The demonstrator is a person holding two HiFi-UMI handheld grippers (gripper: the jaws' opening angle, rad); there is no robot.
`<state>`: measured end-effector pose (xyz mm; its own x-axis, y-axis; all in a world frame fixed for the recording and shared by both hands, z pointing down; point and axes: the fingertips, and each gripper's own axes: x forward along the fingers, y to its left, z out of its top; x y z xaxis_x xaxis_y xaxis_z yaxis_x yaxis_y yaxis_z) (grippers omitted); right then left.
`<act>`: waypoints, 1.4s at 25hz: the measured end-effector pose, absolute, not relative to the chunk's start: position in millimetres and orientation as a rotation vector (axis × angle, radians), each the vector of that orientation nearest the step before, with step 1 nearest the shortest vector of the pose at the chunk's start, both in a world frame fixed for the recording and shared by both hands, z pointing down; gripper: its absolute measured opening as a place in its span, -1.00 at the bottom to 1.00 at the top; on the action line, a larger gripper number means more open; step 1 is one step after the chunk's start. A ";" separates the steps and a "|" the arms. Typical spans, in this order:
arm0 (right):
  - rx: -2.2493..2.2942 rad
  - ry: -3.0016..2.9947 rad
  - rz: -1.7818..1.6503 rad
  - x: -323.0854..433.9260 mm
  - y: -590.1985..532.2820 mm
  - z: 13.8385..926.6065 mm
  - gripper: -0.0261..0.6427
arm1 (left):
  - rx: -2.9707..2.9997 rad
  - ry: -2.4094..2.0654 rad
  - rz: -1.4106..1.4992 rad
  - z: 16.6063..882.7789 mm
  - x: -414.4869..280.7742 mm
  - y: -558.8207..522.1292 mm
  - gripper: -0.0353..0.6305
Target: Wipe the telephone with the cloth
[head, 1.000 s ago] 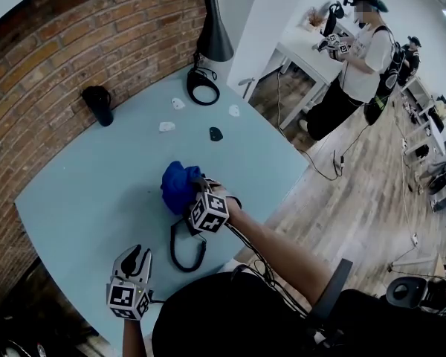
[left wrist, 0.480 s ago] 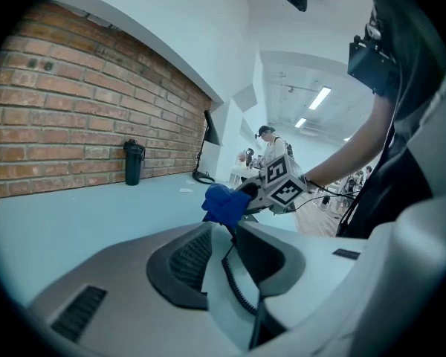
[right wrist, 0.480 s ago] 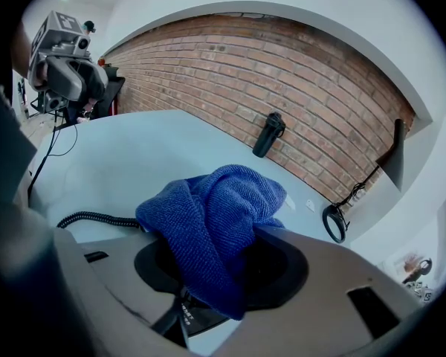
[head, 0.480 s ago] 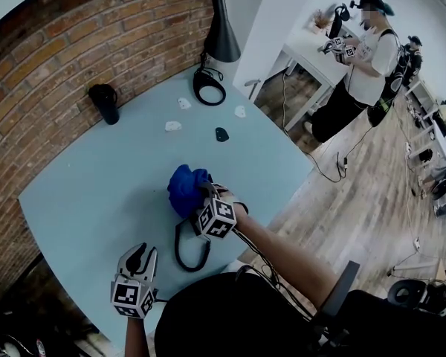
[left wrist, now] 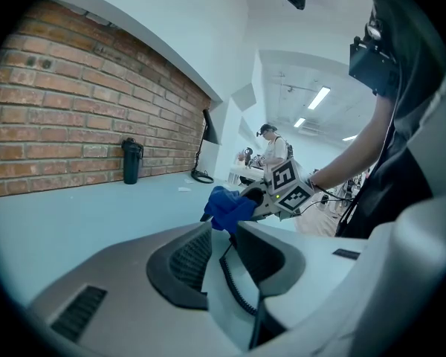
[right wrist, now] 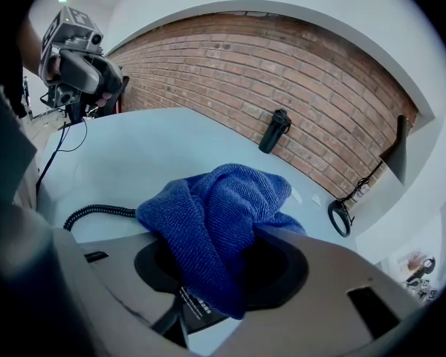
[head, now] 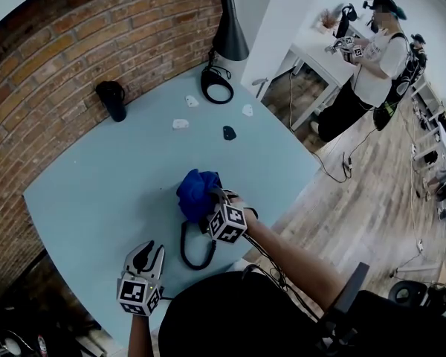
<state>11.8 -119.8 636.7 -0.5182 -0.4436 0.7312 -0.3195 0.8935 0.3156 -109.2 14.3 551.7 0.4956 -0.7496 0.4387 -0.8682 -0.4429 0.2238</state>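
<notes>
Right claw (right wrist: 223, 257) pinches the blue cloth (right wrist: 215, 207), bunched over the telephone (right wrist: 195, 306) on the counter (head: 97, 192). Left claw (left wrist: 221, 248), slightly spread and empty, hovers near the telephone's cord (right wrist: 97, 213). Unbraced, the telephone may slide under wiping.

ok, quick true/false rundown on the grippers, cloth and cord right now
1. The right gripper is shut on the blue cloth. True.
2. The left gripper also clamps the cloth. False: its jaws are apart and hold nothing.
3. A black container stands by the brick wall. True.
4. The coiled cord lies against the brick wall. False: it lies near the table's near edge, by the grippers.
</notes>
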 end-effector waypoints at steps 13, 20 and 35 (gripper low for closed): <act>0.532 -2.154 -0.153 16.7 -104.9 645.0 -0.39 | 2.319 -1.309 0.402 558.9 -105.1 17.4 -0.50; 0.532 -2.154 -0.132 20.0 -93.5 651.5 -0.39 | 2.327 -1.303 0.396 558.2 -101.9 15.2 -0.50; 0.538 -2.143 -0.048 27.3 -65.8 666.8 -0.39 | 2.347 -1.302 0.383 558.0 -100.4 11.4 -0.50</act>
